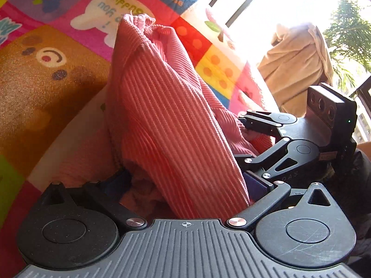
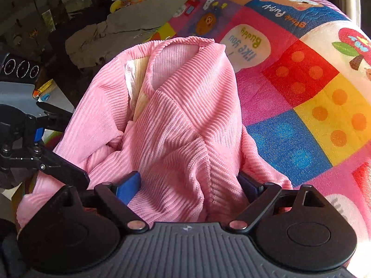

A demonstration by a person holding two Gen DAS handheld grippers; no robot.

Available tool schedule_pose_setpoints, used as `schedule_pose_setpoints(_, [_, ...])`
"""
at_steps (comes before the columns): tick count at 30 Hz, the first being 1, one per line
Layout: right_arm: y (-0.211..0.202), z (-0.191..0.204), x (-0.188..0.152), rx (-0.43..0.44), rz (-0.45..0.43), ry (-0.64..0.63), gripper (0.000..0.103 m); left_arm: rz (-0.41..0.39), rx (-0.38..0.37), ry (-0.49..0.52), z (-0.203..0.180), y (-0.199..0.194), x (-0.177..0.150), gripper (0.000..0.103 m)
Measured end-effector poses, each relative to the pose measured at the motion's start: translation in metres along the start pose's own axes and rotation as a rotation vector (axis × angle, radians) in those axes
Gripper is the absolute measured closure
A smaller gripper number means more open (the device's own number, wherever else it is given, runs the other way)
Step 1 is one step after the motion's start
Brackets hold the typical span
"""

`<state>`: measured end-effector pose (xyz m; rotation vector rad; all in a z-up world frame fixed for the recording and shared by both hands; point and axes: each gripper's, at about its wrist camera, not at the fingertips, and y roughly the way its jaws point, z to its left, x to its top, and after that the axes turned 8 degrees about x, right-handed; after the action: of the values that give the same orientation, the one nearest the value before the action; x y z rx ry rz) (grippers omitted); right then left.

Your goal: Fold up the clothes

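1. The play mat [image 2: 301, 97] under everything is the biggest thing I see: a smooth, slightly shiny sheet of bright squares in red, yellow, blue and pink, printed with dots, cartoon animals and speech bubbles.
2. The pink sweater [image 2: 176, 120] rises in a bunched heap straight in front of both my grippers. It is a soft ribbed knit with fine cords running in different directions where the folds cross, and its rolled neck edge sits at the top of the heap. A white label or lining shows inside the neck opening.
3. A beige towel [image 1: 299, 67] hangs crumpled near the bright window, well apart from the sweater.
4. My left gripper [image 1: 185, 183] has the sweater bunched between its blue pads; the cloth fills the whole gap, so the fingers are clamped on a thick fold at a medium width.
5. My right gripper [image 2: 190, 183] likewise grips a thick gathered fold of the sweater between its blue pads, with cloth spilling over both sides.
6. From each wrist view the other gripper shows just beside the heap, its fingers touching the same sweater.
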<state>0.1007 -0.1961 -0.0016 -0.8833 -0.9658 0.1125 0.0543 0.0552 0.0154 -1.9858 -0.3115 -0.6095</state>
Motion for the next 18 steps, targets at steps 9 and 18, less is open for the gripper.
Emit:
schedule_pose_setpoints(9, [-0.097, 0.078, -0.051, -0.135, -0.098, -0.297, 0.000, -0.185, 0.363, -0.029, -0.002, -0.065, -0.017, 0.000])
schedule_pose_setpoints(18, [-0.018, 0.152, -0.090, -0.231, -0.056, -0.660, 0.000, -0.272, 0.455, -0.015, -0.017, -0.092, -0.012, 0.000])
